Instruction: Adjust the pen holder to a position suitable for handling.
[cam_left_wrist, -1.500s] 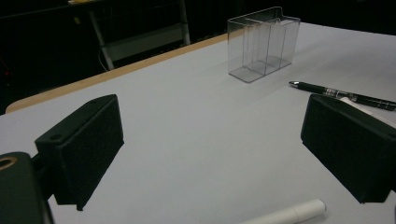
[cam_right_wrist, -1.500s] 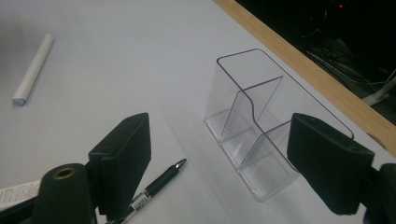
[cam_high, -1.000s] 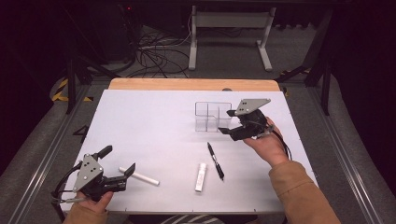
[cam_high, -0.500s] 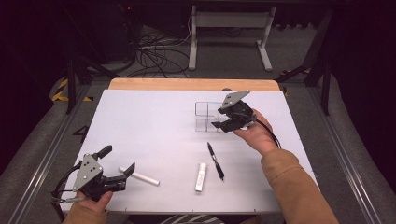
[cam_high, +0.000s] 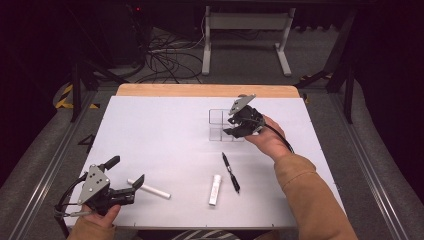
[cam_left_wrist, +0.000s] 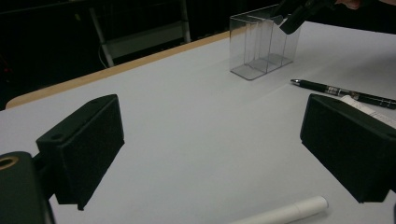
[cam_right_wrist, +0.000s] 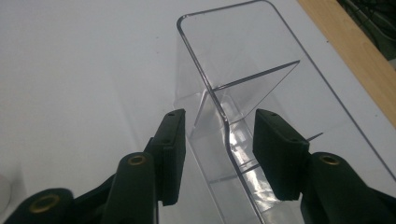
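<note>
A: Near left corner of the table (cam_high: 165, 125): left gripper (cam_high: 131, 187) rests low, jaws spread wide, nothing between them. White marker (cam_high: 149, 189) lies just beyond its tips, near the front edge.

B: Middle front?

A: White tube (cam_high: 215, 189), then a black pen (cam_high: 230, 172) beside it, both flat, untouched.

B: And toward the far right?

A: Clear divided organizer (cam_high: 220, 124) stands upright, right of centre, closer to the far edge than the front. Right gripper (cam_high: 233, 133) hangs over its near wall. Jaws have just been closing; that wall (cam_right_wrist: 219, 126) sits between the pads, one pad outside, one inside a compartment. A gap shows on both sides, so not pinching yet.

B: How to finish the grab well?

A: My judgement: keep the wall centred between the pads and go a touch deeper before closing, since thin slick plastic could slip or tip. Close gently, squarely, away from the divider, and lift straight.
</note>
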